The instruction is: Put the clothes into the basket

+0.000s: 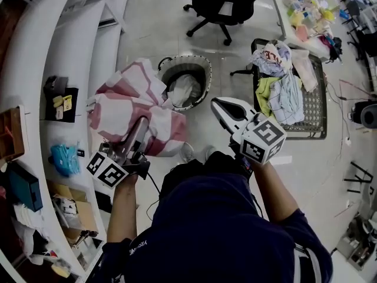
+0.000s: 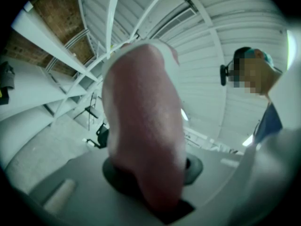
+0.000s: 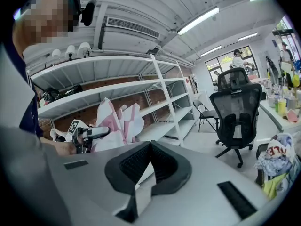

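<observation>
A pink-and-white striped cloth (image 1: 132, 108) hangs bunched from my left gripper (image 1: 143, 124), which is shut on it just left of the basket. In the left gripper view the cloth (image 2: 141, 121) fills the space between the jaws of the left gripper (image 2: 155, 182). The round basket (image 1: 204, 69) stands on the floor ahead, with a white garment (image 1: 182, 90) inside. My right gripper (image 1: 217, 103) hovers just right of the basket, shut and holding nothing. Its pads meet at the tips in the right gripper view (image 3: 150, 147), which also shows the cloth (image 3: 117, 121).
A pile of mixed clothes (image 1: 280, 78) lies on a black mesh rack (image 1: 318, 108) to the right, also seen as the pile (image 3: 277, 166). White shelving (image 1: 35, 69) with small items runs along the left. A black office chair (image 1: 221, 5) stands beyond the basket.
</observation>
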Tool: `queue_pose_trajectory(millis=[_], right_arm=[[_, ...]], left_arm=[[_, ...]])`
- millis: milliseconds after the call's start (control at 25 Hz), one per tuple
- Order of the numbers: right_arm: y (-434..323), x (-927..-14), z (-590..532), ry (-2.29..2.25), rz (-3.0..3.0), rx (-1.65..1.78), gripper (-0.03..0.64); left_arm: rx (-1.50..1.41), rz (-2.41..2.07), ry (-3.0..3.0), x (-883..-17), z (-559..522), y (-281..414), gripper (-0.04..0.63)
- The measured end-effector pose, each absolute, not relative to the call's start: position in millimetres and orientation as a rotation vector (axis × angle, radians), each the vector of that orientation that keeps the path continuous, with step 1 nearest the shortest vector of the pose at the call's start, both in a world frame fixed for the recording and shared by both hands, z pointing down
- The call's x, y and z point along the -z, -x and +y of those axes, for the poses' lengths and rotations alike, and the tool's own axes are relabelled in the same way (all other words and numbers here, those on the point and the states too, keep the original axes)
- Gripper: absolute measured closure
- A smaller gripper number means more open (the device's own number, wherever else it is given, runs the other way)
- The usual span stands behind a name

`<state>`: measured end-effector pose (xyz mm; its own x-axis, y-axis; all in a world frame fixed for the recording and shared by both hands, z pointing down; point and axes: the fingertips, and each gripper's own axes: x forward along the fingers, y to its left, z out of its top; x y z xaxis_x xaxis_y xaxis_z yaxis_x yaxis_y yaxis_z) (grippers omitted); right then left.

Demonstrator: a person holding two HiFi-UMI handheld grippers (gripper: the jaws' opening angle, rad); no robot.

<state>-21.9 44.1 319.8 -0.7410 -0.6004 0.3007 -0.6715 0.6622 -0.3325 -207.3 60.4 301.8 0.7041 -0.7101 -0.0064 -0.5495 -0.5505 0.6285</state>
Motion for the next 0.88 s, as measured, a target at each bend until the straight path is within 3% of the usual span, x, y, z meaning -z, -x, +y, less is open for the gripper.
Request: queue_pose_trajectory(millis=[880], right_arm=[[-6,-389,-120,-0.930,-2.686,-0.835,0.611]], left_arm=[[0.170,-1.036,-2.162,-380,-78,167,0.479]])
